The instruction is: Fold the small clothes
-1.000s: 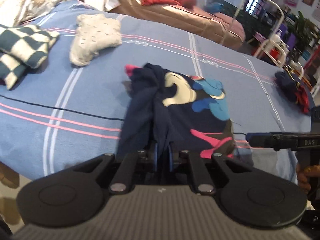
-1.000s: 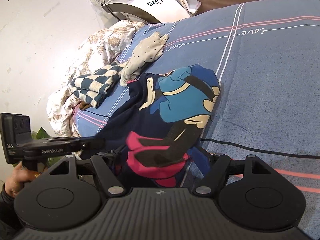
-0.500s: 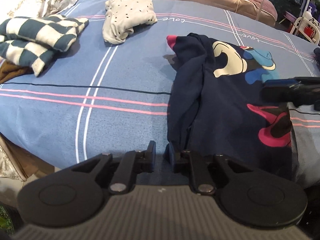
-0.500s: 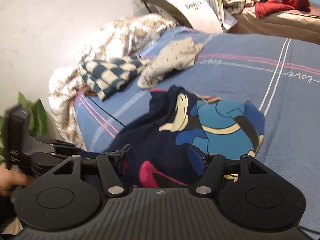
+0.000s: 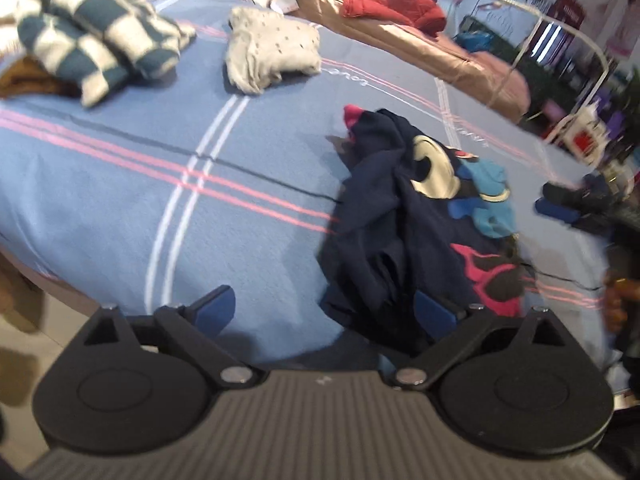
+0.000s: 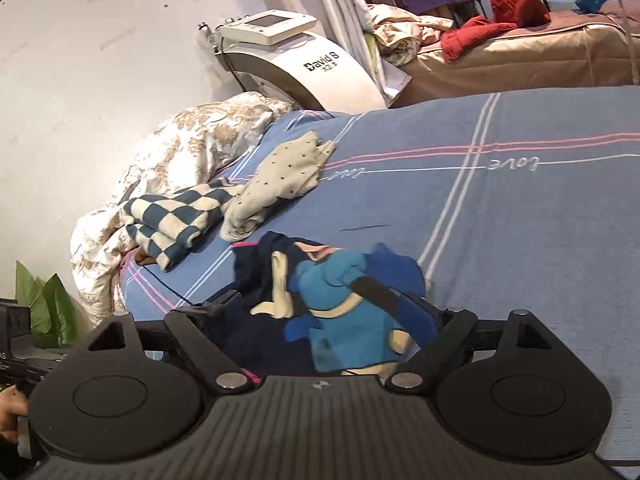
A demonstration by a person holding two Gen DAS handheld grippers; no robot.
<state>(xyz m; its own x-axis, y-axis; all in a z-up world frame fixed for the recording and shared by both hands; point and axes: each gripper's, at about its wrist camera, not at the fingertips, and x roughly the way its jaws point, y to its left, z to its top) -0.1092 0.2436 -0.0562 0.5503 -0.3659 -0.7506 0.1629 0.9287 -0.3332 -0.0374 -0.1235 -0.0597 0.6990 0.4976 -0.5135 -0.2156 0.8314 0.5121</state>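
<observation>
A navy garment (image 5: 404, 216) with a cartoon print in blue, cream and pink lies crumpled on the blue striped bedspread (image 5: 168, 184). My left gripper (image 5: 325, 310) hovers at its near edge with the jaws opening wide. The cloth's near hem lies by the right pad and neither pad presses on it. In the right wrist view the same garment (image 6: 340, 312) lies between and under the widely spread fingers of my right gripper (image 6: 328, 304), which is open. The right gripper's blue-padded fingers (image 5: 560, 204) show blurred at the left view's right edge.
A folded teal-and-cream checked cloth (image 5: 100, 44) and a folded grey dotted garment (image 5: 272, 48) lie at the far left of the bed. A floral quilt (image 6: 180, 148), a white machine (image 6: 304, 68) and a brown couch (image 6: 520, 60) with red clothes stand beyond.
My left gripper was shut on the garment's near edge; it has let go and sprung wide open, and the cloth has dropped onto the bed. Both views shifted.
</observation>
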